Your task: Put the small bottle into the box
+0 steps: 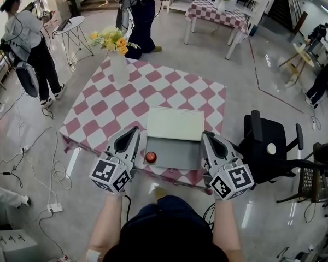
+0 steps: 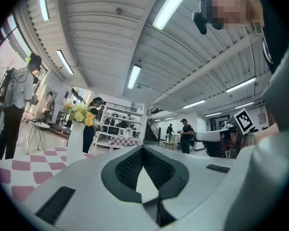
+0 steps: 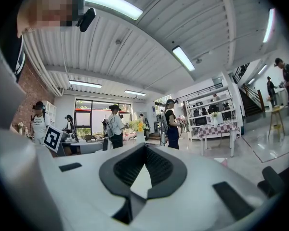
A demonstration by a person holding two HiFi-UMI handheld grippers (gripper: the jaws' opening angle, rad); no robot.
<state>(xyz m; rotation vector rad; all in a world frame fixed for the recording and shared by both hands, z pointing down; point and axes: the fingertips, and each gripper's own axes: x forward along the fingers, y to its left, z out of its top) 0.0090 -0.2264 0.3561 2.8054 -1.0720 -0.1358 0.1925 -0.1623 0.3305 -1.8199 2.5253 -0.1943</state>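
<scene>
A shallow grey box [image 1: 175, 149] lies open at the near edge of the pink-and-white checkered table [image 1: 169, 86], its white lid [image 1: 175, 123] folded back behind it. A small bottle with a red cap [image 1: 151, 157] shows at the box's near left corner, seemingly inside it. My left gripper [image 1: 134, 130] hovers just left of the box and is shut with nothing in it. My right gripper [image 1: 205, 135] hovers just right of the box, also shut with nothing in it. Both gripper views look out over the room, so the left gripper's jaws [image 2: 142, 148] and the right gripper's jaws [image 3: 144, 146] meet at the tips.
A white vase of yellow flowers [image 1: 118, 64] stands at the table's far left. A black office chair [image 1: 268, 146] is close on the right. Cables and a power strip [image 1: 54, 207] lie on the floor at the left. People stand around the room.
</scene>
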